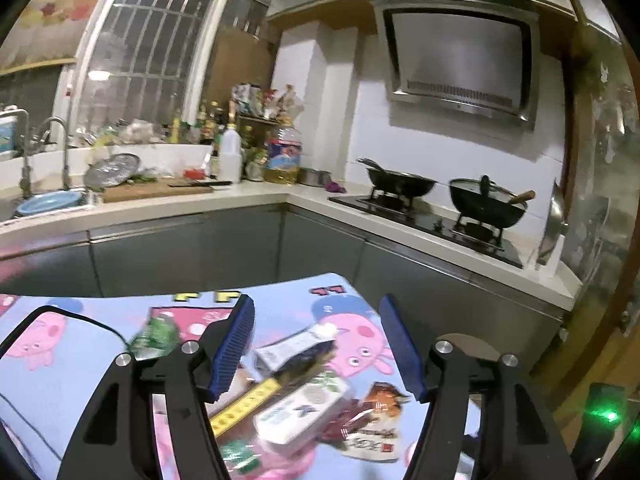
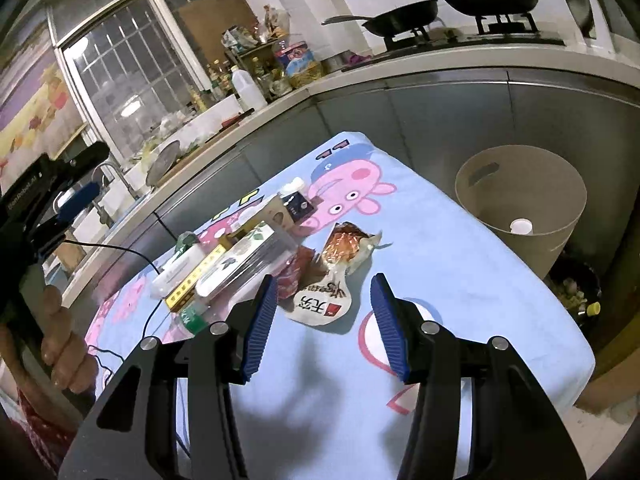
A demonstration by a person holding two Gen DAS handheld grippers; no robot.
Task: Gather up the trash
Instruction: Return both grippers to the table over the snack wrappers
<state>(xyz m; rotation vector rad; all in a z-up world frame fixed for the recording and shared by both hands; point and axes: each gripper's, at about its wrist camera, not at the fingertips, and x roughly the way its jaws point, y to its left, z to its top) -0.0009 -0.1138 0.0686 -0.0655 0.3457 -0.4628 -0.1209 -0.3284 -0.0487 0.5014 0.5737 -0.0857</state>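
Observation:
A pile of trash lies on a table under a Peppa Pig cloth [image 2: 440, 248]. It holds a torn snack wrapper [image 2: 332, 276], a white flat box [image 2: 240, 258], a yellow-edged carton [image 2: 200, 276], a small milk carton [image 2: 288, 206] and a green crumpled wrapper [image 1: 154, 338]. My right gripper [image 2: 324, 314] is open and empty, just above and in front of the snack wrapper. My left gripper [image 1: 316, 344] is open and empty, above the white box [image 1: 300, 408] and the snack wrapper [image 1: 374, 420]. The left gripper also shows at the left of the right wrist view [image 2: 76, 200].
A beige round bin [image 2: 520, 200] with a white cap inside stands off the table's right edge. A dark bucket [image 2: 576, 292] with scraps sits on the floor beside it. A black cable [image 2: 132, 256] runs over the cloth. Behind is the kitchen counter [image 1: 248, 196] with stove and pans.

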